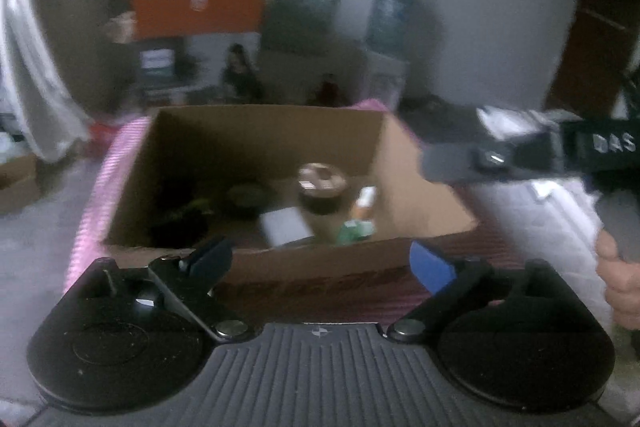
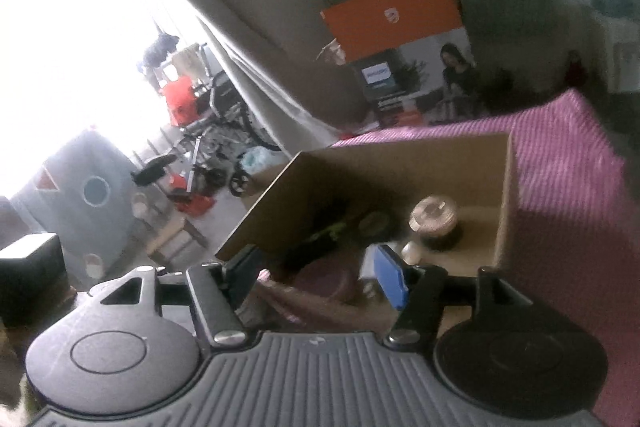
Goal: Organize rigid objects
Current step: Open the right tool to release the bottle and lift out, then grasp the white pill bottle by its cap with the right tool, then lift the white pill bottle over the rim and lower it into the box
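Box [image 1: 256, 151] w/ items just ahead of left tool [image 1: 320, 263], nothing gripped.

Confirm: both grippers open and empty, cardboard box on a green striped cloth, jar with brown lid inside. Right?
Not quite: the cloth is pink, as the right wrist view shows. The rest holds: left gripper and right gripper open and empty, jar inside the box.

Both views are motion-blurred. Inside the box [image 1: 256, 147], the dark things left of the jar [image 1: 322, 187] cannot be identified. The box's near wall hides its floor. The hand [image 1: 620, 279] right of it is cropped.
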